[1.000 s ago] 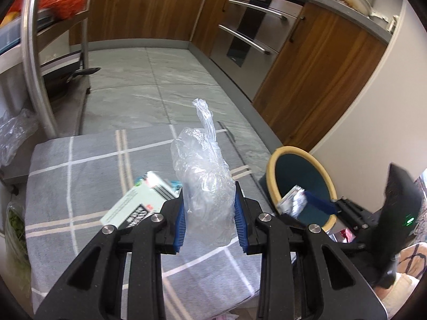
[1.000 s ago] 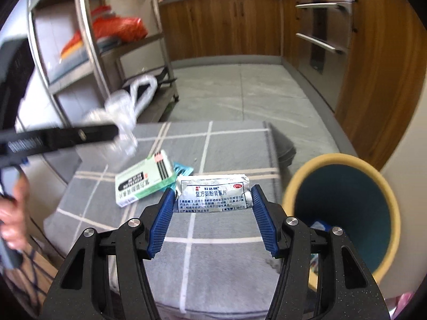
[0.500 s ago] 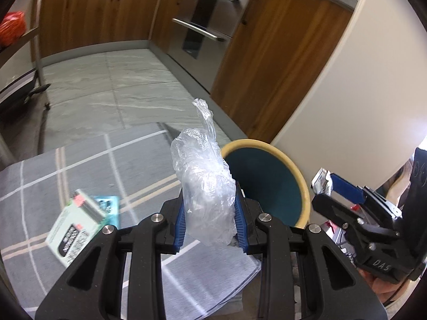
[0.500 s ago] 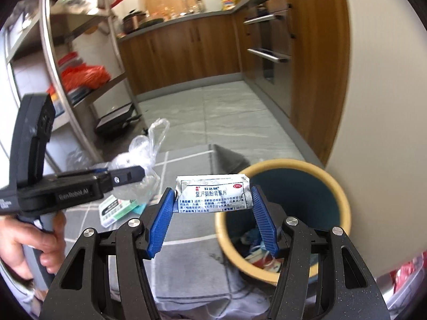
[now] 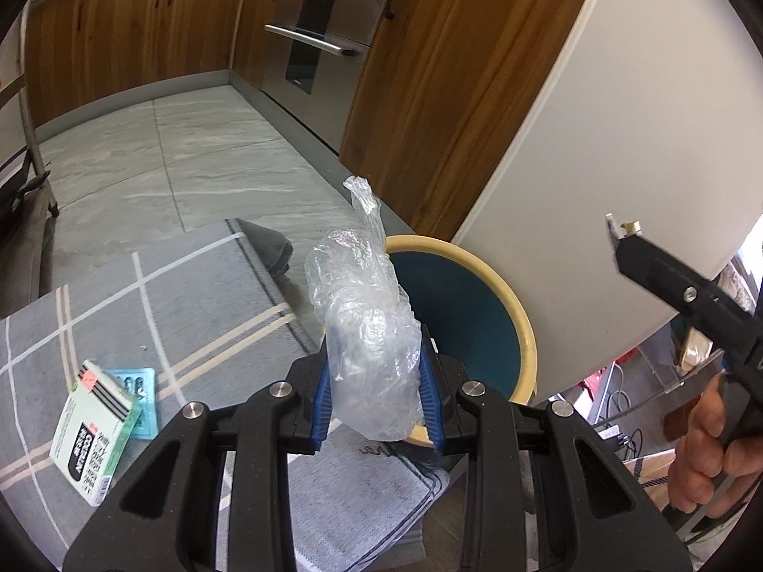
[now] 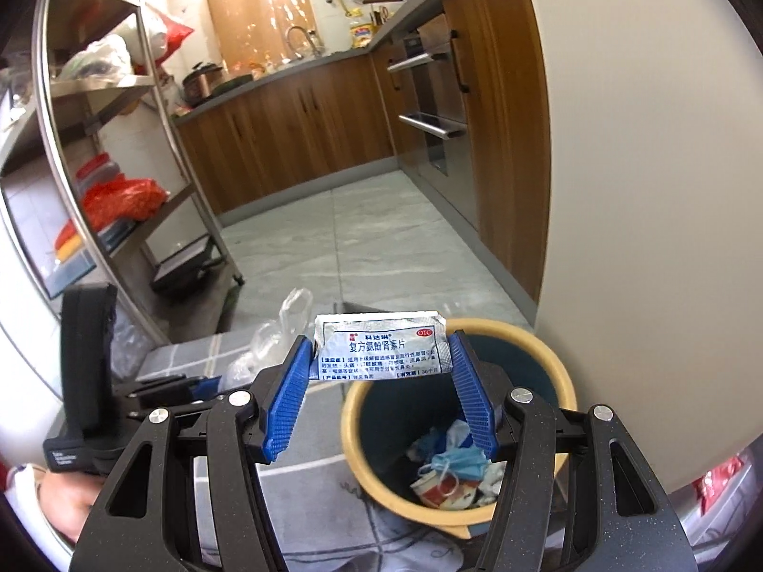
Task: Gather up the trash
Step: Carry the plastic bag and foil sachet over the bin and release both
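My left gripper (image 5: 374, 393) is shut on a crumpled clear plastic bag (image 5: 365, 333) and holds it just left of the yellow-rimmed teal trash bin (image 5: 517, 314). My right gripper (image 6: 381, 376) is shut on a silver medicine sachet (image 6: 381, 350) with blue print, held above the near-left rim of the bin (image 6: 567, 381). The bin holds a blue face mask and other scraps (image 6: 453, 467). The bag also shows in the right wrist view (image 6: 281, 329). The right gripper shows at the right in the left wrist view (image 5: 620, 231).
A green-and-white medicine box (image 5: 93, 434) and a teal blister pack (image 5: 140, 395) lie on the grey checked cloth (image 5: 190, 295). A white wall (image 5: 620, 119) stands behind the bin. Wooden cabinets and an oven (image 5: 324, 28) line the far side. A steel shelf rack (image 6: 119, 167) stands at the left.
Both grippers have swung right toward the bin. The left one with the bag is now beside its rim; the right one with the sachet has risen above it.
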Tool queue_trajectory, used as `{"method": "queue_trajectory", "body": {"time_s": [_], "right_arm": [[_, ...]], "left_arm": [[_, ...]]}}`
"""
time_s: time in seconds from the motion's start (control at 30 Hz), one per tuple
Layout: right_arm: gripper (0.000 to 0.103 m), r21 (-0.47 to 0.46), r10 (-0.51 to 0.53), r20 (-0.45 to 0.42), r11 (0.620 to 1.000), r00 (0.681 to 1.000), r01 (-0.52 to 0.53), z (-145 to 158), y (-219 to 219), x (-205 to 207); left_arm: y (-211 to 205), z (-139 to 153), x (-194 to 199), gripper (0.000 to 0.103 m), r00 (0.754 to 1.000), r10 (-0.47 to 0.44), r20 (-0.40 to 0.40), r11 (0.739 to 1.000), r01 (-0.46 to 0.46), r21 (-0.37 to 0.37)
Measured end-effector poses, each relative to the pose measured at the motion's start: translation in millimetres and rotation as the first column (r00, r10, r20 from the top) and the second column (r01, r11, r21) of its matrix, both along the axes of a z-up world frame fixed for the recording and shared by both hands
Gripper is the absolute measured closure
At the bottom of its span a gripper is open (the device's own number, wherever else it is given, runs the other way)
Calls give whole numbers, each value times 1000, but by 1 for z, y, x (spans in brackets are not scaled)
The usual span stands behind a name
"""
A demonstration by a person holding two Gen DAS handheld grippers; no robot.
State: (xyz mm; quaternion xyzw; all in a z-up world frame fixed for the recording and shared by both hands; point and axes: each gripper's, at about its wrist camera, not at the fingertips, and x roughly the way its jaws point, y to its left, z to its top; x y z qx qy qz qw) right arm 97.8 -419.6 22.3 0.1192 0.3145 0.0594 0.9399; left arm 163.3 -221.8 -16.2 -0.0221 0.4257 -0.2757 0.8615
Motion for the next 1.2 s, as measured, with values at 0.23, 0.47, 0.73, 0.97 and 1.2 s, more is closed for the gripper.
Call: {"method": "queue_trajectory", "body": {"time_s": [0.23,0.47,0.73,0.97,1.2], "right_arm": [[43,-8,-29,-49,1000,998,29,-20,-12,3],[43,2,-49,-109,999,993,49,-47,-21,8],[43,13,-76,-158,997,984,78,-70,-32,10],[43,26,-100,-182,994,978,106,-81,-42,11],[43,22,-110,-218,993,970,117,-93,-41,18]], "left_arm": [[-27,-15,6,73,999,-45,-14,998,46,30],[-51,-31,14,73,996,-78,-32,996,79,51],[-77,-50,25,72,992,-110,-64,991,115,68],[-82,-71,36,44,990,-97,-103,991,105,81],[-59,-61,37,40,997,-40,-64,994,46,96]]}}
